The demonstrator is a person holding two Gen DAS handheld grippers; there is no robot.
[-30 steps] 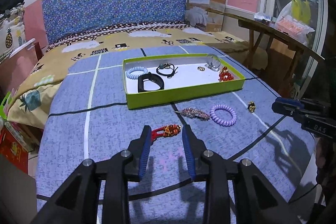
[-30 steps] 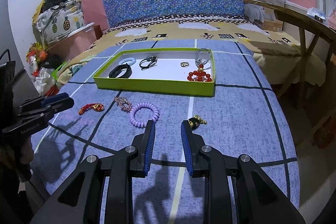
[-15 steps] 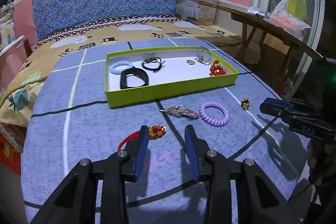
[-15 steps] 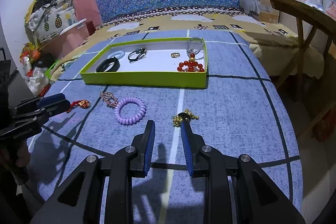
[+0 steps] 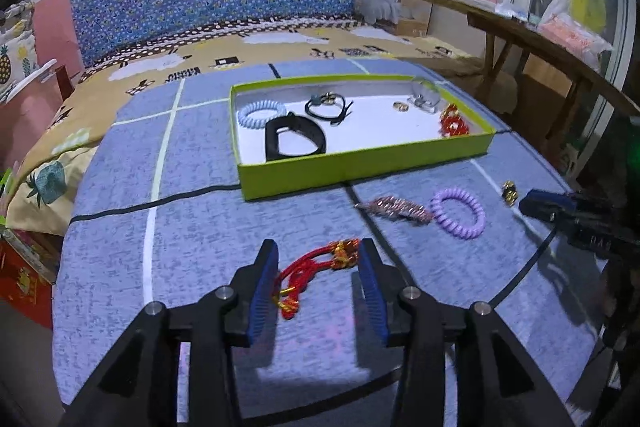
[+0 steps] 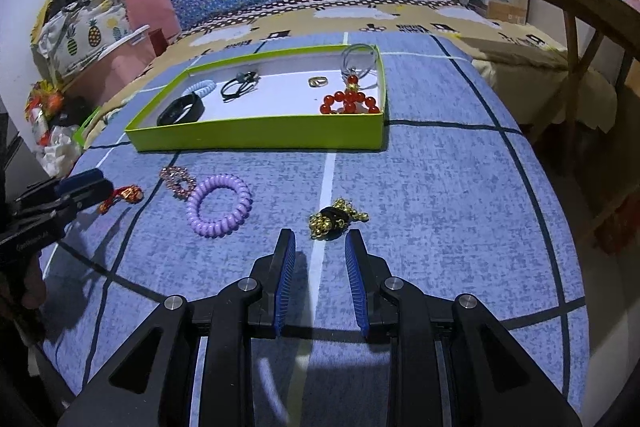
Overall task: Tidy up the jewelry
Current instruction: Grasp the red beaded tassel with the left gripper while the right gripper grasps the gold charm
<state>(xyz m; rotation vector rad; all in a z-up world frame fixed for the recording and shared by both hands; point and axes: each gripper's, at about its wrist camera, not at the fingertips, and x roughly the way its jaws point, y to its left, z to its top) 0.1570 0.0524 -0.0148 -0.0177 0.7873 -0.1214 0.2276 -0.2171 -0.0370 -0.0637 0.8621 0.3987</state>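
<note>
Two grippers work at once, each angled steeply down at the blue bedspread [image 5: 200, 227]. Nearest, the left gripper [image 5: 318, 259] has its jaws opening around the red cord bracelet [image 5: 316, 267], which lies on the cloth between the pads, not yet pinched; better to settle lower and close on the knotted gold part (the loose cord may slip). The right gripper [image 6: 320, 247], jaws parted and empty, hovers just short of the gold bead piece [image 6: 336, 219]. Beyond lies the green tray [image 5: 360, 167], already holding several pieces.
</note>
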